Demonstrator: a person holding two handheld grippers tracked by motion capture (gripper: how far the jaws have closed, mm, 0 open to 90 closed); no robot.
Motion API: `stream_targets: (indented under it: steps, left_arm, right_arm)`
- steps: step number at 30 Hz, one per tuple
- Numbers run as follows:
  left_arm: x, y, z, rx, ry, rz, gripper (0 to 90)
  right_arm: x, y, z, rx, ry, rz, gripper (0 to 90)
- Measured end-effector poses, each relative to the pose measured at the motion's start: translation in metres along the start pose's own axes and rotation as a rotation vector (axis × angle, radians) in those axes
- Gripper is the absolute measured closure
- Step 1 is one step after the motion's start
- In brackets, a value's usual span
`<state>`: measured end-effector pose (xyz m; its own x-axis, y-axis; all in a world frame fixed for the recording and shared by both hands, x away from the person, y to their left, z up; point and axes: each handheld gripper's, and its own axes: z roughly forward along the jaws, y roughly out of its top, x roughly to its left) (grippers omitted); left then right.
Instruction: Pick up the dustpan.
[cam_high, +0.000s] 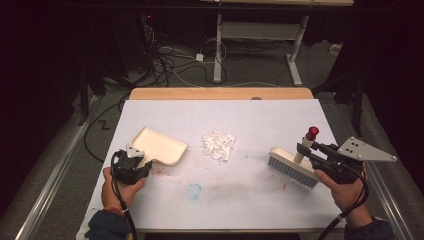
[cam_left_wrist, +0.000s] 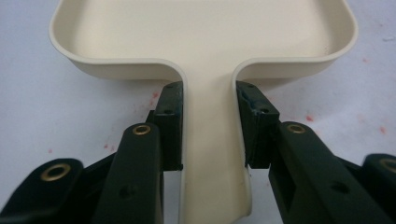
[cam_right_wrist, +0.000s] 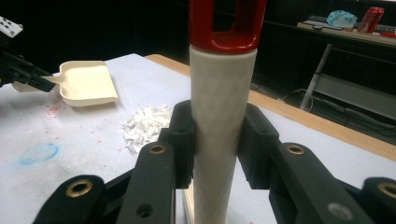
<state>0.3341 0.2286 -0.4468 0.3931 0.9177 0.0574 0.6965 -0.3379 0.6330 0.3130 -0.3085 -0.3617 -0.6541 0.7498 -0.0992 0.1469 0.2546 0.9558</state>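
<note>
both of the person's hands enter at the near edge of the white-covered table (cam_high: 220, 200), each holding a black two-jaw gripper. left gripper (cam_left_wrist: 208, 123) has its jaws pressed against the two sides of the flat handle of a cream plastic dustpan (cam_left_wrist: 201, 32), pinching it; from above, this gripper (cam_high: 141, 161) sits at the near left of the table with the dustpan (cam_high: 162, 145) lying flat on the sheet just beyond it, its open mouth facing away and to the left. right gripper (cam_right_wrist: 217, 140) is clamped around the cream cylindrical handle of a hand brush (cam_right_wrist: 219, 116) topped with a red loop cap; in the high view the right gripper (cam_high: 306, 147) holds that brush (cam_high: 294, 167) at the near right, handle rising at a tilt, pale bristles down on the table. faint blue scribble mark (cam_high: 194, 190) and reddish specks stain the sheet between the hands. farther in, a small heap of shredded white paper scraps (cam_high: 219, 144) lies between dustpan and brush, apart from both. beyond the sheet runs the table's bare wooden edge (cam_high: 220, 93), then a dark floor with tangled cables (cam_high: 170, 62) and a white desk frame (cam_high: 260, 35).
</note>
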Motion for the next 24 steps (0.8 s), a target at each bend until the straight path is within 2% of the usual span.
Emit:
stream_targets:
  steps: [9, 11, 13, 24]
  left_arm:
    - [0.0, -0.004, -0.017, -0.01, -0.03, 0.036, 64.1]
    - [0.0, -0.005, -0.019, -0.009, -0.048, 0.04, 64.1]
    - [-0.004, -0.006, -0.02, -0.002, -0.054, 0.056, 64.1]
    - [-0.013, -0.013, -0.026, 0.0, -0.099, 0.086, 64.0]
  right_arm:
    - [0.0, 0.001, 0.001, 0.002, -0.007, 0.004, 70.3]
    - [0.0, 0.0, 0.001, 0.003, -0.007, 0.005, 70.3]
    - [-0.001, 0.0, 0.001, 0.005, -0.016, 0.001, 70.3]
    - [-0.004, 0.0, 0.001, 0.007, -0.026, 0.007, 70.3]
